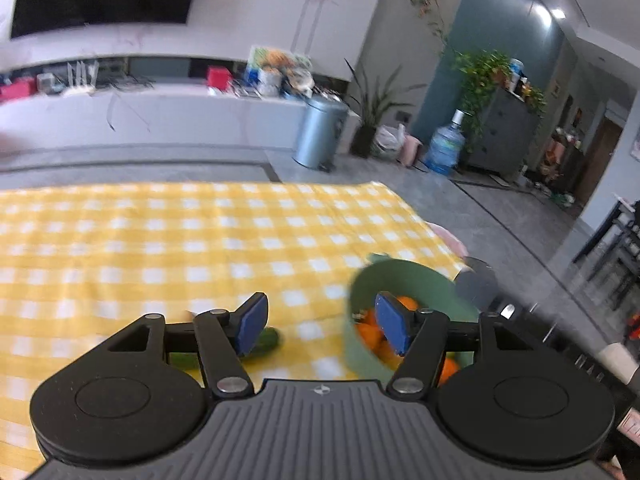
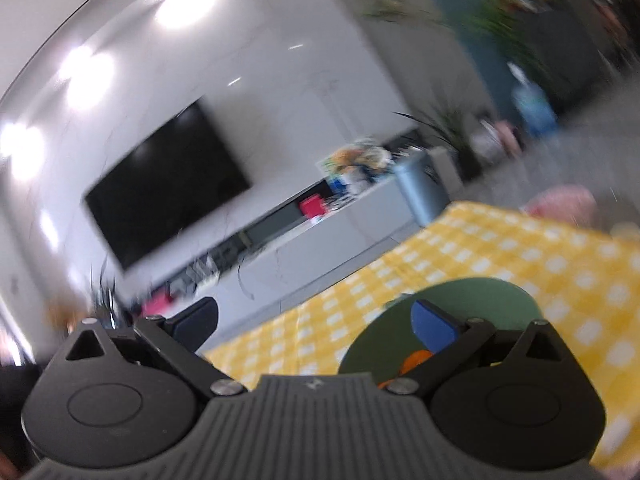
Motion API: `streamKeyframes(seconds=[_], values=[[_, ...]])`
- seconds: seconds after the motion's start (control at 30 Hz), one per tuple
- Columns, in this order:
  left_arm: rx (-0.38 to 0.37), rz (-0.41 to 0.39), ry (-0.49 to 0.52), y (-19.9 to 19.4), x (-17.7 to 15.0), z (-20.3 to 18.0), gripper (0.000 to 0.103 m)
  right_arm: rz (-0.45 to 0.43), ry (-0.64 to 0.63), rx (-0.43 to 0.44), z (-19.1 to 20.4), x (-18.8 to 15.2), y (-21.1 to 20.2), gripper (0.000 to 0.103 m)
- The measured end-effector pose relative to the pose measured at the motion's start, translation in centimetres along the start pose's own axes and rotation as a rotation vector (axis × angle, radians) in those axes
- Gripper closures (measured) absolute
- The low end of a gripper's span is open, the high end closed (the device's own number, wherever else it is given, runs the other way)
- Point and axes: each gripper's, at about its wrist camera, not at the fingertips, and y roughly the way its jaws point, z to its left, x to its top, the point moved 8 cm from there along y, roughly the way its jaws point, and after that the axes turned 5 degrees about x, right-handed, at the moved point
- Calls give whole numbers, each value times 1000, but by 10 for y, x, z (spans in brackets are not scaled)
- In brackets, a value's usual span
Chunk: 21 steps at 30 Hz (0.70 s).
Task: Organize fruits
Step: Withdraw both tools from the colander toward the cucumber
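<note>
Nearest the left wrist camera, the left gripper (image 1: pixel 320 322) stands with its blue pads apart and nothing between them, poised above the yellow checked tablecloth (image 1: pixel 160 240). Beneath its left finger, close to the near edge of the cloth, a dark green fruit (image 1: pixel 267 342), perhaps a cucumber or avocado, lies on the surface with a lighter green piece (image 1: pixel 182 360) just beside it; both are largely hidden by the gripper body. Further right, near the right edge of the cloth, sits the green bowl (image 1: pixel 400 276), already holding several oranges (image 1: pixel 370 330), partly behind the right finger. In the blurred, strongly tilted right wrist view, the right gripper (image 2: pixel 316 320) is spread as wide as it goes and is empty, hanging over the near rim of the same bowl, where a sliver of orange shows below its blue pad (image 2: pixel 434 330). Judging by this, the oranges are gathered and both grippers are free, so the step in hand looks like the pause between a drop into the bowl and the next pick. What remains appears to be the green fruit on the cloth: the left gripper would need to tip down, straddle it across its narrow width, and close gently, since it lies low and could roll towards the near edge.
</note>
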Motion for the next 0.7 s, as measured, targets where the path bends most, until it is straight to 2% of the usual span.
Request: streamKeyframes(seconds=[0.17, 0.27, 0.37, 0.5, 0.53, 0.6, 0.7], values=[[50, -52, -19, -15, 0, 38, 28, 132, -193, 84, 43, -31, 16, 4], [87, -91, 3, -19, -2, 59, 28, 163, -283, 41, 57, -46, 25, 4], [120, -96, -41, -15, -4, 84, 27, 207, -309, 10, 63, -58, 37, 4], [131, -87, -70, -2, -14, 113, 27, 311, -258, 16, 65, -77, 51, 21], [133, -75, -94, 3, -17, 121, 27, 348, -248, 16, 67, -83, 56, 23], [128, -48, -153, 12, -23, 135, 27, 411, -233, 18, 70, -98, 65, 34], [108, -15, -226, 24, -32, 150, 27, 471, -184, 19, 72, -110, 74, 42]])
